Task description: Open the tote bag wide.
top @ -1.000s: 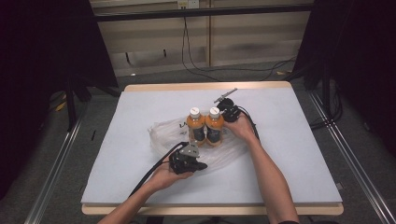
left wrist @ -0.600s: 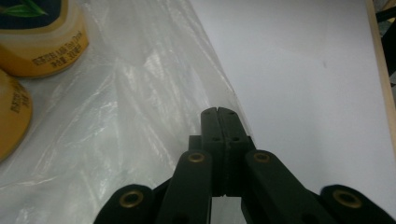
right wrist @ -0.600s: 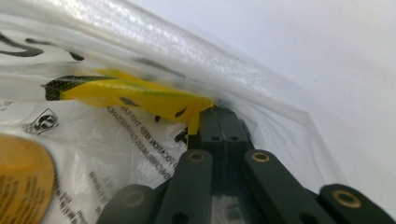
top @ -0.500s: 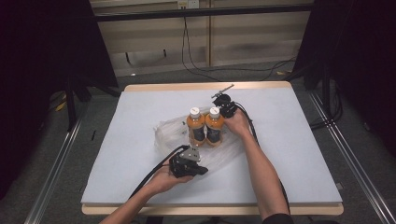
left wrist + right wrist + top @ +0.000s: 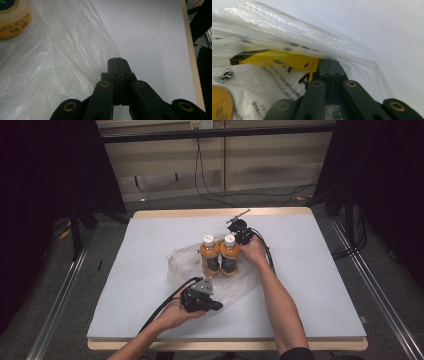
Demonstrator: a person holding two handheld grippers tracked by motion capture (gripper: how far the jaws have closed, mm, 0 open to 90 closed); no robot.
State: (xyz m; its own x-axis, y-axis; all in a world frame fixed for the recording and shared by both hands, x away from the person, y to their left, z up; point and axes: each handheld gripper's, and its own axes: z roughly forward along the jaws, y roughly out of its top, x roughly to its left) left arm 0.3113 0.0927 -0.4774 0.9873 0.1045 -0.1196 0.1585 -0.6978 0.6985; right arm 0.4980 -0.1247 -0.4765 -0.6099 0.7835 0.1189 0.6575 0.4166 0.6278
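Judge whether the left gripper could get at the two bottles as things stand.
Probably not directly: the left gripper sits shut at the clear plastic bag, whose film surrounds the bottles.

A clear plastic bag [image 5: 185, 265] lies crumpled near the middle of the table, spread flat toward the near edge, with black print and a yellow patch on it. 2 bottles [image 5: 220, 256] of orange drink stand upright on it, side by side and touching, each with a white cap and a dark label band. The bag's film rises loosely around their bases.
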